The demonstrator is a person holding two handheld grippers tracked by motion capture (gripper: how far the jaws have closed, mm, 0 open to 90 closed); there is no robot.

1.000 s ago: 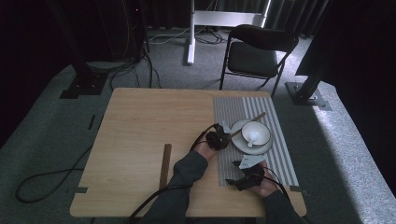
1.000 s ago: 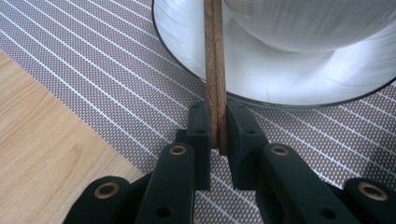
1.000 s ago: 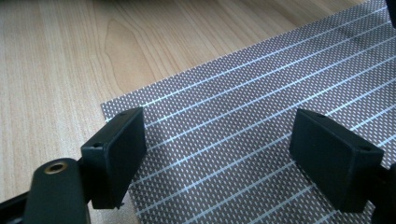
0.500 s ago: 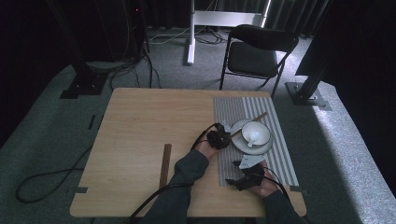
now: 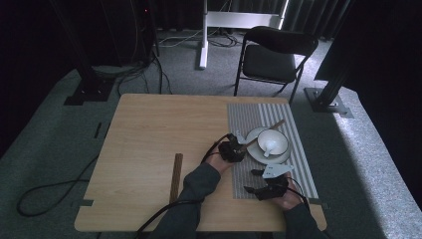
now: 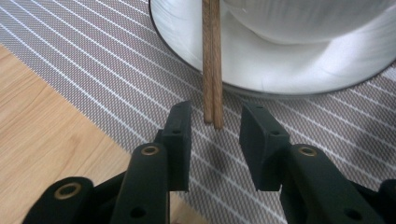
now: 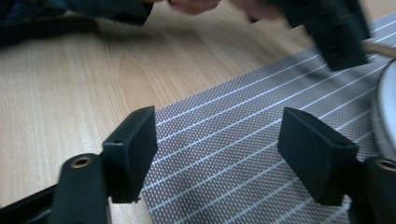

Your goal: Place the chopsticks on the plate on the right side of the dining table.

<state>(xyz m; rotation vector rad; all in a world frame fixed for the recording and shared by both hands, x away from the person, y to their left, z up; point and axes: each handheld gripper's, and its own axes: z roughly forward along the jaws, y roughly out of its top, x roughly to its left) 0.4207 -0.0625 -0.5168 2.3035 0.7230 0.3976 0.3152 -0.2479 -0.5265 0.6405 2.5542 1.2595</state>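
Wooden chopsticks [image 6: 211, 60] lie as a pair across the near rim of a white plate [image 6: 299, 70], their ends resting on the grey striped placemat [image 6: 93, 60] just ahead of the left gripper [image 6: 215, 135]. Its jaws stand apart, one on either side of the chopstick ends, not touching them. In the high view the chopsticks [image 5: 263, 133] run slantwise over the plate [image 5: 255, 149], passing beside the white bowl [image 5: 272, 142] that sits on it with a white spoon [image 5: 268, 146] inside; the bowl's wall rises just beside the sticks. The left gripper [image 5: 238, 149] sits at the placemat's left edge, hard against the plate's left side.

The right gripper [image 5: 255, 181] rests lower on the placemat [image 5: 298, 164], near the table's front edge, well apart from the plate; its jaws are wide apart with nothing between them, as the right gripper view [image 7: 217, 140] shows.

A dark wooden strip [image 5: 176, 177] lies on the bare table [image 5: 149, 129] toward the front left, away from both hands. A black folding chair [image 5: 276, 55] stands on the floor beyond the table's far edge.
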